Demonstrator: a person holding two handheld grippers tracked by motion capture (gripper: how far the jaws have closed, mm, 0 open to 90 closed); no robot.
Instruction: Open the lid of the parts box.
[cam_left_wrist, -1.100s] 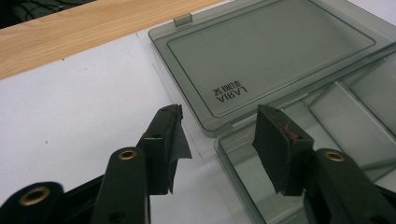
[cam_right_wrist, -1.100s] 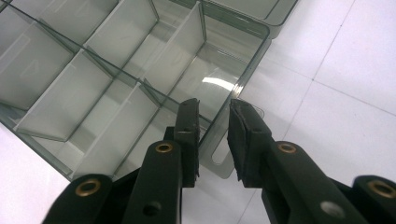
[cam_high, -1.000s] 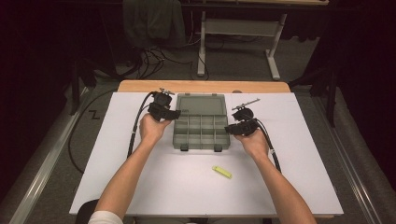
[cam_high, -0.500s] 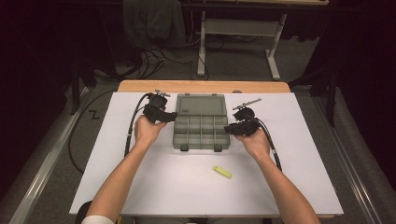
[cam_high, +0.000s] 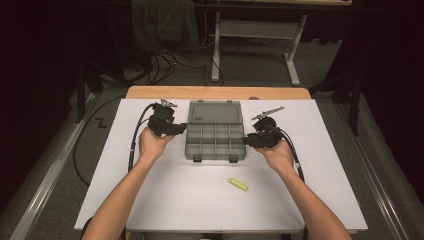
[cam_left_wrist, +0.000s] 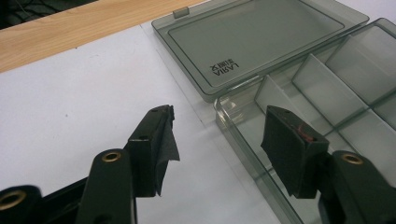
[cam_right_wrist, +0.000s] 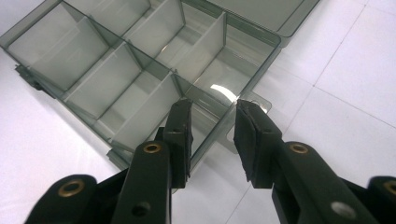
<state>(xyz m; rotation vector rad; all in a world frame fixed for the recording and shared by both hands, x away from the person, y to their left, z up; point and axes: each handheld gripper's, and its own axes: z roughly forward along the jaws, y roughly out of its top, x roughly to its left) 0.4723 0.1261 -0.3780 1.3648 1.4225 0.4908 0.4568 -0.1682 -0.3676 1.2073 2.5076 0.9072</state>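
Observation:
A smoky clear organizer box (cam_high: 212, 142) lies open at the table's middle, its lid (cam_high: 215, 111) folded flat behind it and its compartments (cam_right_wrist: 116, 88) empty. My left gripper (cam_high: 181, 129) is at the box's left side. In the left gripper view this gripper (cam_left_wrist: 217, 133) has just been opening and straddles the tray's corner wall (cam_left_wrist: 233, 126) without touching it. My right gripper (cam_high: 246, 140) is at the box's right edge. In the right gripper view it (cam_right_wrist: 212, 126) has just opened further, with the side wall (cam_right_wrist: 224, 128) loose between the pads.
A small yellow piece (cam_high: 238, 184) lies on the white sheet (cam_high: 150, 200) in front of the box. A wooden strip (cam_high: 215, 92) marks the table's far edge. Cables (cam_high: 134, 140) trail from both grippers; a metal frame (cam_high: 250, 30) stands on the floor beyond.
The left gripper has drawn slightly left, away from the box, and its jaws stand wider. The right gripper's jaws have spread a little while that hand stayed in place.

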